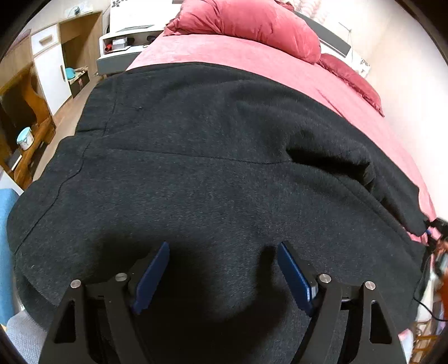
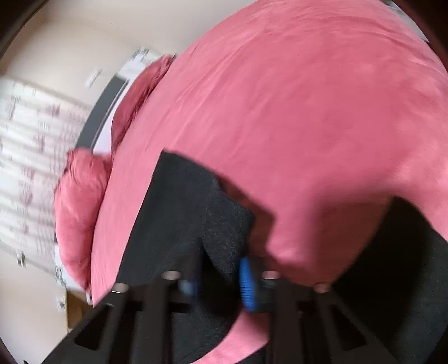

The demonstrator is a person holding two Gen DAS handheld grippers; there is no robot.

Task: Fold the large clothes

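Your dark charcoal garment point(image 1: 224, 168) lies spread across the pink bedspread point(image 1: 252, 56), covering most of the near half of the bed. Fabric is a heathered knit, seams visible on the left side, one long seam running across the middle. A thick fold or roll sits on the right part, near the edge by the wall.

Left gripper point(image 1: 224, 249): jaws wide apart, blue pads point(image 1: 152, 277) clear of each other, nothing between them. It hangs just over the near part of the garment; contact with the cloth — can't tell.

Right gripper point(image 2: 218, 280): jaws close together with a flap of the same dark fabric point(image 2: 196, 210) pinched between the blue pads point(image 2: 246, 282). That view is motion-blurred, so grip depth is unclear.

View differences:
- Left wrist view gives you the full garment layout, the pink pillows point(image 1: 252, 25) at the head of the bed, and the wooden cabinet point(image 1: 50, 70) off to the left.
- Right wrist view shows only a corner of the garment, a lot of bare bedspread past it, and a patterned curtain point(image 2: 30, 140) on the wall side.
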